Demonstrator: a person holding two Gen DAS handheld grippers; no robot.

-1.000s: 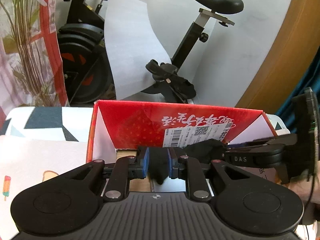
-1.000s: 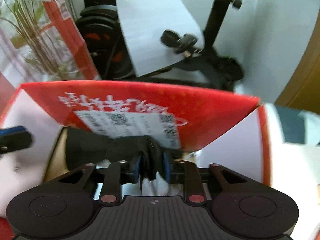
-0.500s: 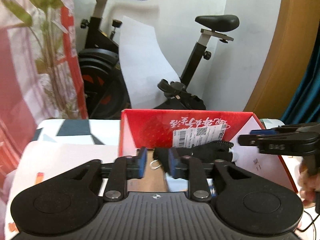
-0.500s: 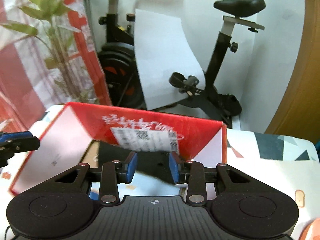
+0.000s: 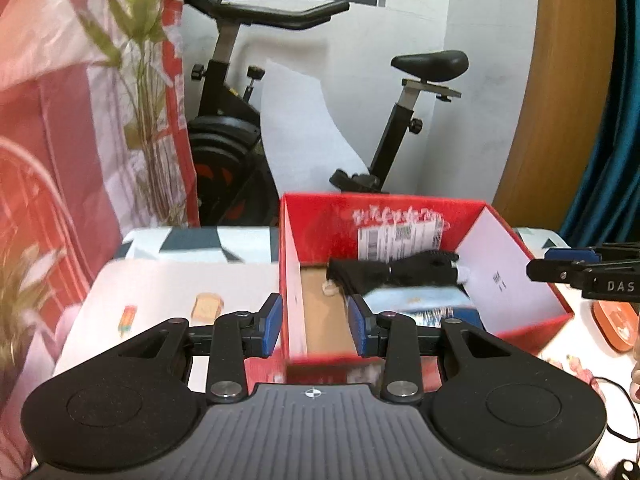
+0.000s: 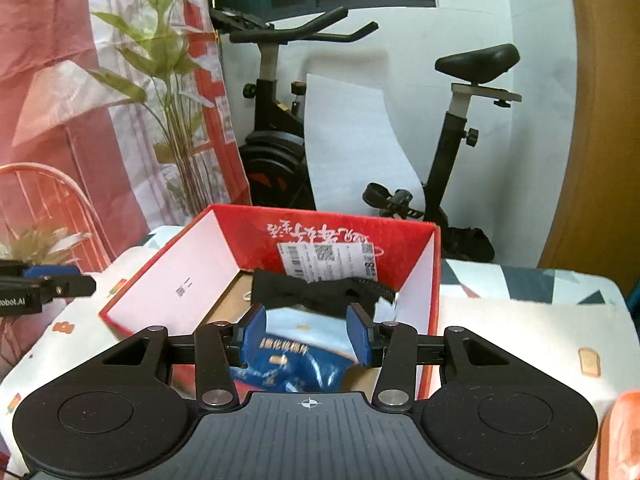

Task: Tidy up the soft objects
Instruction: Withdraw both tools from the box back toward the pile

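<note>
A black soft cloth item lies inside the red cardboard box, against its far wall. A blue and white packet lies in the box in front of it. My left gripper hovers over the box's near left corner, its jaws opening with nothing between them. My right gripper hangs above the packet, its jaws opening and holding nothing. Each gripper also shows at the edge of the other's view, the right and the left.
The box stands on a table with a white patterned cloth. An orange object lies to the right of the box. An exercise bike and a plant stand behind the table. Red curtains hang at the left.
Both grippers let go of the black cloth item, which now lies in the box. Both pulled back and upward from the box, and their jaws spread apart.
</note>
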